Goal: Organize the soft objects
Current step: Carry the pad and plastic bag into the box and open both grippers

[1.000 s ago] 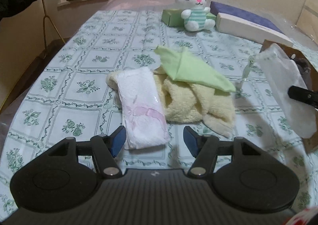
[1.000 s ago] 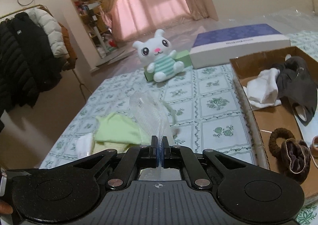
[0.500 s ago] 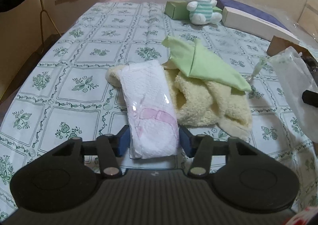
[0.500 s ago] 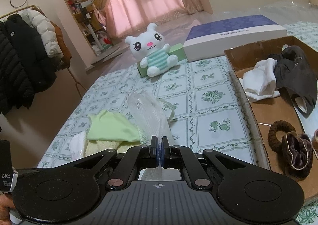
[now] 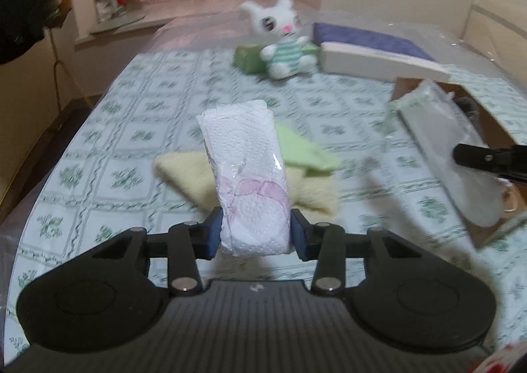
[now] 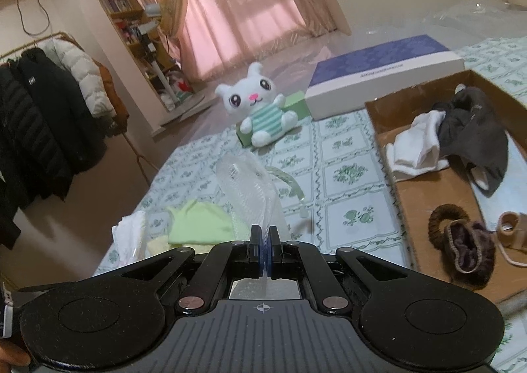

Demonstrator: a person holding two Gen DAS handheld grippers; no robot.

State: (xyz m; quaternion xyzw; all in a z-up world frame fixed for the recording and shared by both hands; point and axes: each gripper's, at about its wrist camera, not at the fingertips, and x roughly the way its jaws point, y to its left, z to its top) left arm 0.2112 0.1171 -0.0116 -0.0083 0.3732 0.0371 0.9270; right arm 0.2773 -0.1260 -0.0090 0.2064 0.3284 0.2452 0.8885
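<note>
Both fingers clamp the raised tissue pack.

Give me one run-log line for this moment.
left tongs: closing, gripping tissue pack | right tongs: shut on mesh bag | cardboard box: partly filled

Pink curtains hang at the back. Coats hang on a rack. A fan stands by a bookshelf. A blue box lies flat on the surface.

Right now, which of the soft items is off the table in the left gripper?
The white tissue pack, clamped in the left gripper; the green cloth and cream towel lie below.
</note>
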